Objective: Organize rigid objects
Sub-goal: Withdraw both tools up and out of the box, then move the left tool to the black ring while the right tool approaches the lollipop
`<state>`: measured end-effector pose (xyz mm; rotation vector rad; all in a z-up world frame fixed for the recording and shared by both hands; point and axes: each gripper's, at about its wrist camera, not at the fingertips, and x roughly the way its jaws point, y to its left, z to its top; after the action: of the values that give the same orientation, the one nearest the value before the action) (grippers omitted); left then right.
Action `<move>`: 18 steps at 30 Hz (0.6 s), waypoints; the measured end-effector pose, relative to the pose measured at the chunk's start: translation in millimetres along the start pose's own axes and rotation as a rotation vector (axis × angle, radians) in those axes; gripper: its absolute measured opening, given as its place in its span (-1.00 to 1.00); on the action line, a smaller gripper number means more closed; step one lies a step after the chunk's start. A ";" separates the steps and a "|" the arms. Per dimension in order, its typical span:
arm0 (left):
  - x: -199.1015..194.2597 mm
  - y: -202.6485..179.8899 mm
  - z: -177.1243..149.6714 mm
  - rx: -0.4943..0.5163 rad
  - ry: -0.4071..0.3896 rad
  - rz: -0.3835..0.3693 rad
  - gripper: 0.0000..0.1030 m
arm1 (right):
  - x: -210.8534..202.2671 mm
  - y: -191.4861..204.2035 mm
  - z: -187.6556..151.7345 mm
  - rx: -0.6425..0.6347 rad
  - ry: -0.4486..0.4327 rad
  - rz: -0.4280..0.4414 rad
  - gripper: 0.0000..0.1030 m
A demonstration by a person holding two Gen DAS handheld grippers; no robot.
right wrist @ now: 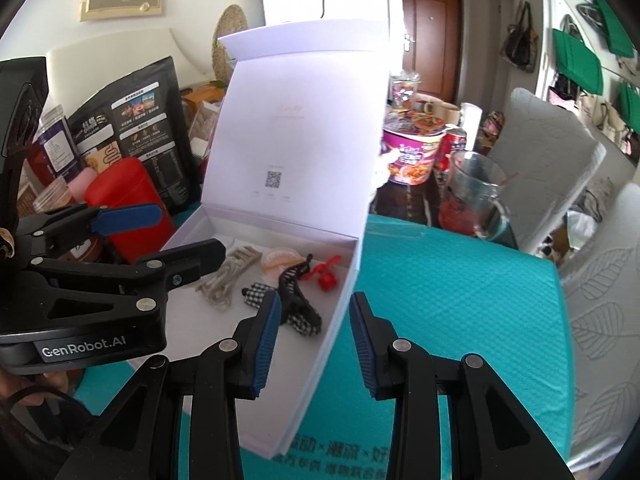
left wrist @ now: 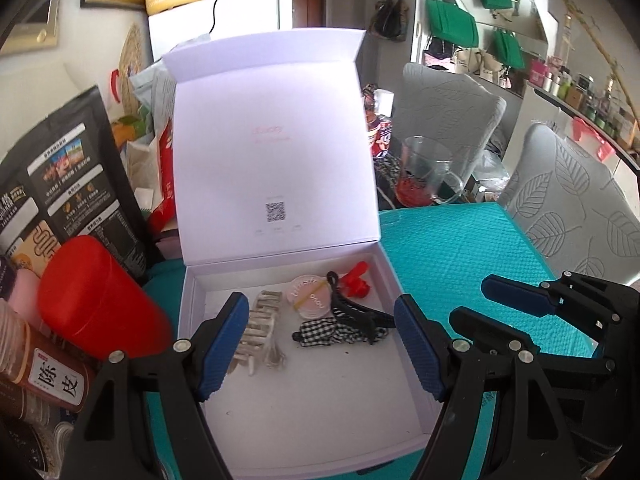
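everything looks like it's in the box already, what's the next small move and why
Probably bring one gripper up behind the upright lid and tip it forward to close the white box. The beige clip, round pink compact, black claw clip and red piece all lie inside, and both the left gripper and right gripper are open and hold nothing.

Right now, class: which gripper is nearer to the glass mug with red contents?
Right. The right gripper is over the white box's right wall, on the glass mug's side; the left gripper hangs over the box's interior, farther away.
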<state>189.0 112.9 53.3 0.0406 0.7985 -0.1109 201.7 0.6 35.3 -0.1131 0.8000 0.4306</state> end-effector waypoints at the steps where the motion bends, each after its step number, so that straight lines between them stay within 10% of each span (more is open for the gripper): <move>1: -2.2 -3.5 -1.0 0.003 -0.001 -0.001 0.46 | -3.8 -1.3 -1.6 0.001 -0.002 -0.005 -0.31; 18: -50.6 -67.9 -13.9 0.023 -0.067 -0.057 0.46 | -77.1 -38.2 -39.3 0.040 -0.056 -0.092 -0.30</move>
<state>136.2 50.8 80.3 0.0360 0.7314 -0.1745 143.8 -69.7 60.7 -0.0996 0.7445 0.3293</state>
